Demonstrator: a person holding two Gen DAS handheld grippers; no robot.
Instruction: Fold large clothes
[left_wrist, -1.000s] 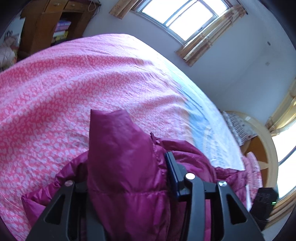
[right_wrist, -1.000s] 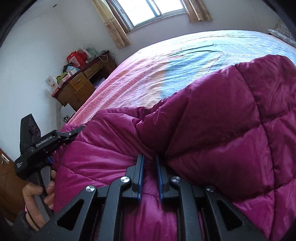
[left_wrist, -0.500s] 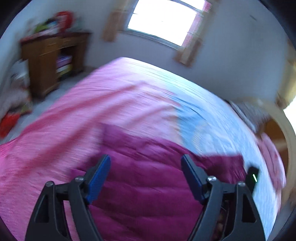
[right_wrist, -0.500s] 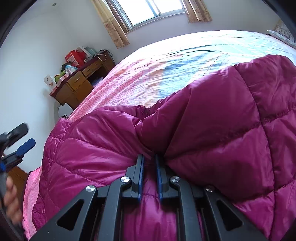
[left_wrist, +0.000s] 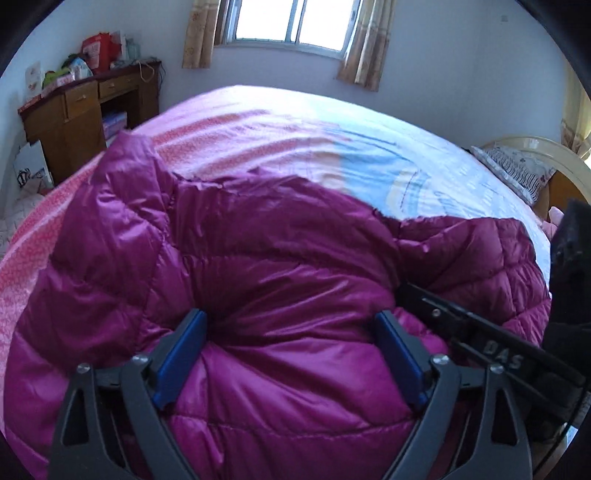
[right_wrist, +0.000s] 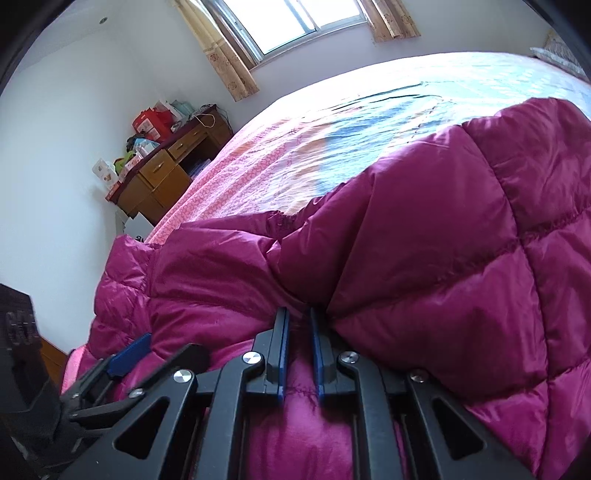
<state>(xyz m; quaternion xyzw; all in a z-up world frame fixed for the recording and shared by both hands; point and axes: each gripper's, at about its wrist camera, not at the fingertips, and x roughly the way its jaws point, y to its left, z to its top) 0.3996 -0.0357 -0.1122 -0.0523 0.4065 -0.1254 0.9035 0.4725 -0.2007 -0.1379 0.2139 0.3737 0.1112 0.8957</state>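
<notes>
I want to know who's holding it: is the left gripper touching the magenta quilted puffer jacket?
Touching. The left wrist view shows the left gripper open, its blue-padded fingers pressed into the magenta quilted puffer jacket.

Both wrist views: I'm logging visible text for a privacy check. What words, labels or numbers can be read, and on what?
"DAS": pale letters on the right gripper's black body, left wrist view; anything further is cut off.
Boxes and cards on the wooden desk: print too small to read.
Magenta down jacket: no text visible.
</notes>
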